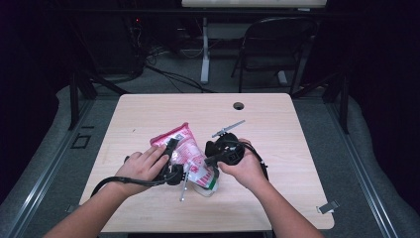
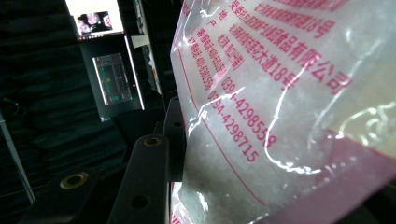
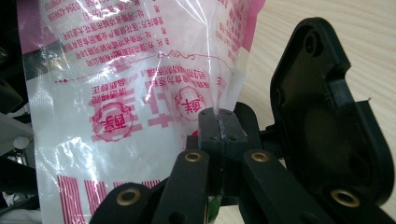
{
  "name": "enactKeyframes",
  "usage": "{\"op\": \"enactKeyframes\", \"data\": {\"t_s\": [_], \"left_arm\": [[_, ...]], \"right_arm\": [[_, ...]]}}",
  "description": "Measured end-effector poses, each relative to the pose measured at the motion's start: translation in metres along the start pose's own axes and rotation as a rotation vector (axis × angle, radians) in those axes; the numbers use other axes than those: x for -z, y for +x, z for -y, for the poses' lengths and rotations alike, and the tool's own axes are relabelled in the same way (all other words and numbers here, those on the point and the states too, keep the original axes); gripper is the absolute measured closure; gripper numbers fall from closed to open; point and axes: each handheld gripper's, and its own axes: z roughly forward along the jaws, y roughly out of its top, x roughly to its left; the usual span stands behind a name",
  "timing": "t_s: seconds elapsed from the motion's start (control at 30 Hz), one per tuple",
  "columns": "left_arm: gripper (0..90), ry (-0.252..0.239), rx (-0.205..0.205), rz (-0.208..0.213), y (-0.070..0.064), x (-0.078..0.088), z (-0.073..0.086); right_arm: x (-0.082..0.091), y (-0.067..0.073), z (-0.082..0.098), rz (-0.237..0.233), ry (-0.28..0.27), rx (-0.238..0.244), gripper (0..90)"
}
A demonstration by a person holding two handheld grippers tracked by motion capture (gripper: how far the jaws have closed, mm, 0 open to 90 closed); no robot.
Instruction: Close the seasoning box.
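Pink-and-white plastic bag (image 1: 184,151), long axis diagonal, far-left to near-right

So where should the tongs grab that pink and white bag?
Probably by its flat sealed edges, coming in edge-on from opposite sides. The bag is thin, crinkly plastic, so its puffy middle would likely slip. The right tongs already pinch one thin edge with the jaws closed tight, and the left tongs clasp the other side near its pink end.
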Motion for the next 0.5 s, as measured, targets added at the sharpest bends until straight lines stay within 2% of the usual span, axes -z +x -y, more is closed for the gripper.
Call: {"op": "enactKeyframes", "data": {"t_s": [0.43,0.5], "left_arm": [[68.7,0.008,-0.024,-0.014,-0.0008,0.0026,-0.0015],[68.8,0.011,-0.037,-0.019,-0.0009,0.0028,-0.0012]], "right_arm": [[-0.0003,0.0007,0.0003,0.004,-0.002,0.000,90.0],[-0.0013,0.0010,0.0000,0.006,0.001,0.002,90.0]]}}
